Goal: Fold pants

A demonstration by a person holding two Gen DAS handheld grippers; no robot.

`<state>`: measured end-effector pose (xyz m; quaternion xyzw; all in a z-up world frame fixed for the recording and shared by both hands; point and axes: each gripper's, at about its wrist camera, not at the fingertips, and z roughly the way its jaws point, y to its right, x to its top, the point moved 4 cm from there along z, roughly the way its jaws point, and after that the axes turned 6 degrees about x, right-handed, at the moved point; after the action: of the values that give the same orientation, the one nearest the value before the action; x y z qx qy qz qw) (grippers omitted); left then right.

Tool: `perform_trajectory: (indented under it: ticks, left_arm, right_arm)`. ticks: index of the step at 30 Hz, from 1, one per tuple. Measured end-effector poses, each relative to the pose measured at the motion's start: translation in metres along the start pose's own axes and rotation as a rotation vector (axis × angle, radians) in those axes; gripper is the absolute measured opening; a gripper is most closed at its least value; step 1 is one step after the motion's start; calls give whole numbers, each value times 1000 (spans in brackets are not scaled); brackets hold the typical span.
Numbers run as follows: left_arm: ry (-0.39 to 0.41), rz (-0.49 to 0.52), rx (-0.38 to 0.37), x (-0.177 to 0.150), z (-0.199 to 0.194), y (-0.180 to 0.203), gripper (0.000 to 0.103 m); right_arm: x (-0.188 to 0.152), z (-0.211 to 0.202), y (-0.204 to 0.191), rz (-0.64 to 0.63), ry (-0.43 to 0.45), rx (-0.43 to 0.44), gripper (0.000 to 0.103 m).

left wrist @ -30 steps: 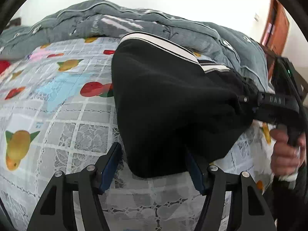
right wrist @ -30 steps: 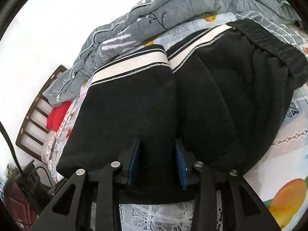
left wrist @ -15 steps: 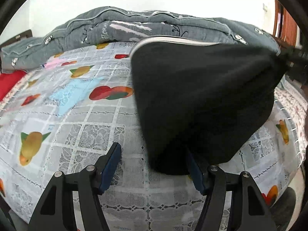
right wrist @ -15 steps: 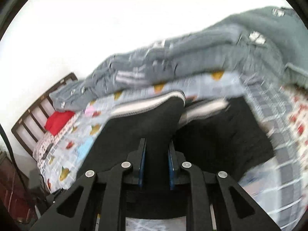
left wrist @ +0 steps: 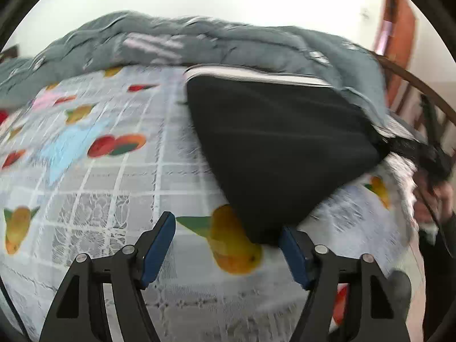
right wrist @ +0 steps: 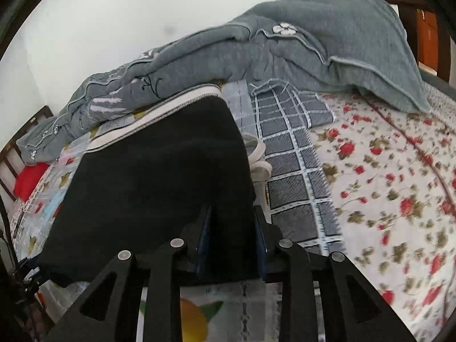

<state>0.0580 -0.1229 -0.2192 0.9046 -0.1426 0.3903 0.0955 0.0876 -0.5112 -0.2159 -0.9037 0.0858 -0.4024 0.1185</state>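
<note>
Black pants [right wrist: 154,182] lay folded on the bed [left wrist: 119,188]. The right hand-held gripper [right wrist: 232,239] had their edge between its opening jaws; the left hand-held gripper [left wrist: 228,245], widening, just brushed their near corner.

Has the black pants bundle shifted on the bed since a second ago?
Yes. In the right wrist view the pants now uncover the grey checked cloth they hid earlier, having swung left toward the red pillow.
</note>
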Motion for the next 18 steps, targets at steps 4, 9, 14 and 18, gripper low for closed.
perform_trajectory:
  ticks: [4, 9, 14, 18]
  left_arm:
    - [41, 74, -57, 1, -25, 6, 69]
    - [24, 11, -2, 28, -8, 5, 69]
    - [-80, 73, 79, 27, 41, 15, 71]
    - [-73, 45, 18, 26, 43, 10, 73]
  right_arm:
    - [17, -27, -14, -110, 99, -81, 28]
    - [22, -11, -33, -168, 74, -59, 28]
    - [-5, 26, -32, -207, -32, -126, 28]
    - [4, 19, -28, -183, -68, -90, 28]
